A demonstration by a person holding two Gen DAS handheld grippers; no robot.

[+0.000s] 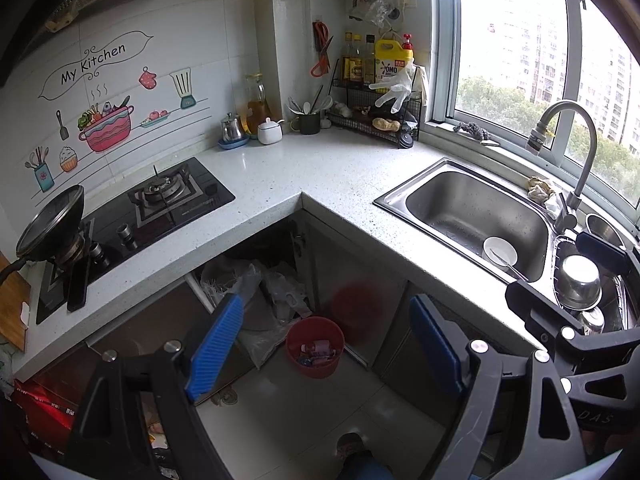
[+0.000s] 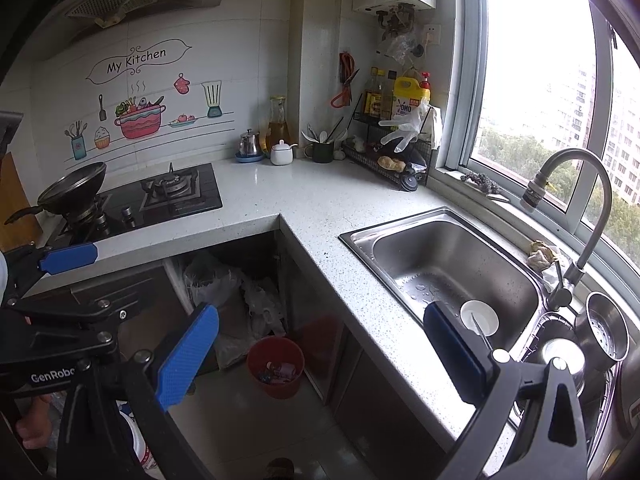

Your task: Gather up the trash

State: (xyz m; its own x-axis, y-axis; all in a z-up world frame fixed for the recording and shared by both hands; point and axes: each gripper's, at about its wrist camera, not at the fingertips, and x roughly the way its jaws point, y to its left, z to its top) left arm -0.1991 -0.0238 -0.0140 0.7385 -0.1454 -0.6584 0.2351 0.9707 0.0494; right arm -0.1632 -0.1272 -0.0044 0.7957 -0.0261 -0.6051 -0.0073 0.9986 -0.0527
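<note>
A kitchen corner seen from above. At nine o'clock a black wok sits on the gas hob. At the centre, the left gripper hangs with blue pads wide apart, holding nothing. Between them, on the floor at six o'clock, stands a red bin with scraps inside. The right gripper is likewise spread and empty. At three o'clock a steel sink holds a white bowl.

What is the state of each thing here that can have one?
Left claw: open, holds nothing.
Right claw: open, holds nothing.
Red bin: upright on floor, some trash inside.
Sink: no standing water, white bowl inside.
Faucet: no water running.
Wok: tilted on burner.
</note>
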